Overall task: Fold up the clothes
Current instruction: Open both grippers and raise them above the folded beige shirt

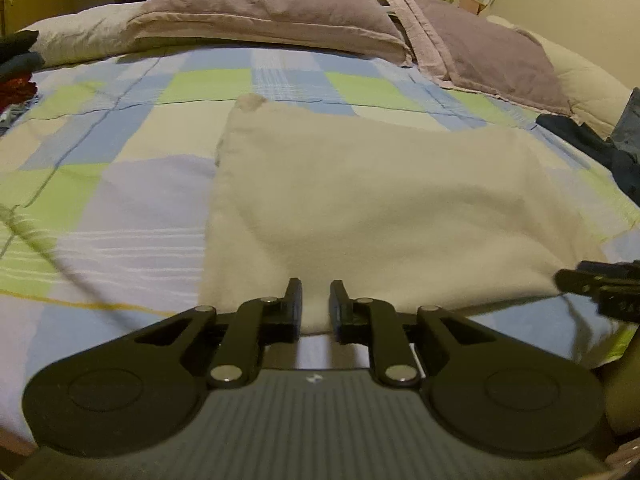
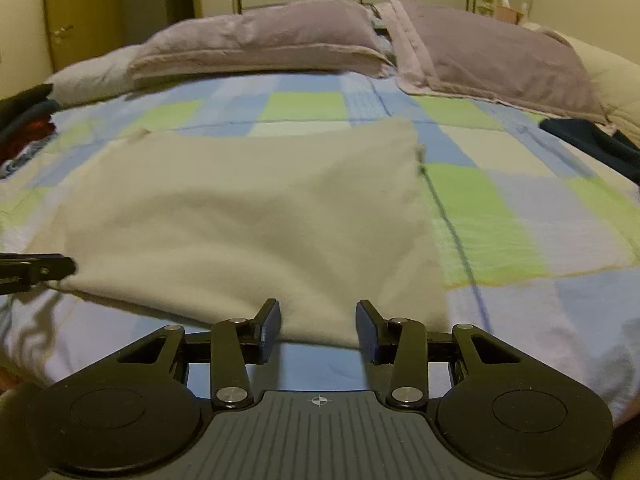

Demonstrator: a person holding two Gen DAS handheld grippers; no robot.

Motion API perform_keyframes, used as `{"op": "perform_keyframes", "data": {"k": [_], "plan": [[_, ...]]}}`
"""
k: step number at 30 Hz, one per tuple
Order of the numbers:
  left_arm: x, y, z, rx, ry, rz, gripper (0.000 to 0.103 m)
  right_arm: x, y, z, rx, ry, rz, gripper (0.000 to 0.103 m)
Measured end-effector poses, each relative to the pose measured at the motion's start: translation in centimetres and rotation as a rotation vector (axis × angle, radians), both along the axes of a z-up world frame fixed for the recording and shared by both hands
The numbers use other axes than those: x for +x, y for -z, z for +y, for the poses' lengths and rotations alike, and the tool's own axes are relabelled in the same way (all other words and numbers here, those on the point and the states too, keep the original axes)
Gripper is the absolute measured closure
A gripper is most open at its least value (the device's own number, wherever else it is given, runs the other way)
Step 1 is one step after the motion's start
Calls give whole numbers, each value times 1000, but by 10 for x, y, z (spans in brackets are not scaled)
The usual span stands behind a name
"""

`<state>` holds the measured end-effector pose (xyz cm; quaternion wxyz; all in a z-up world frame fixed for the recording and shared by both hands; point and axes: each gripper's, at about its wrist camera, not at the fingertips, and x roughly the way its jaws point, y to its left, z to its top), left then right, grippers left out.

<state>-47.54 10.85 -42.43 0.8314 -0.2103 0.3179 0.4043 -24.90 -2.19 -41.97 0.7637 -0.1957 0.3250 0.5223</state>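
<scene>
A cream cloth (image 1: pixel 372 200) lies spread flat on the checked bedspread (image 1: pixel 120 184); it also shows in the right wrist view (image 2: pixel 240 216). My left gripper (image 1: pixel 316 304) is at the cloth's near edge, its jaws narrowly apart with the hem between them, and whether they pinch it is unclear. My right gripper (image 2: pixel 318 322) is open at the near edge further right, with the hem between its fingers. The right gripper's tips (image 1: pixel 592 280) show at the right of the left view. The left gripper's tip (image 2: pixel 36 270) shows at the left of the right view.
Two mauve pillows (image 1: pixel 272 16) (image 1: pixel 492 56) lie at the head of the bed. Dark and red clothes (image 1: pixel 18 68) are piled at the bed's left edge. Dark blue garments (image 1: pixel 592 140) lie at the right edge. A wardrobe and a door stand behind.
</scene>
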Motion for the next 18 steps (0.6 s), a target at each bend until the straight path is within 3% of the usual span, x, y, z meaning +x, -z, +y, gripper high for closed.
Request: {"op": "perform_keyframes", "data": {"k": [5, 13, 18], "plan": [[-18, -2, -1, -33, -45, -13, 89, 7, 1, -14, -19, 25, 24, 62], [-26, -16, -24, -54, -93, 83, 89, 14, -6, -51, -53, 179, 69, 62], [-28, -44, -47, -29, -99, 88, 79, 0, -31, -70, 16, 180, 115, 62]]}}
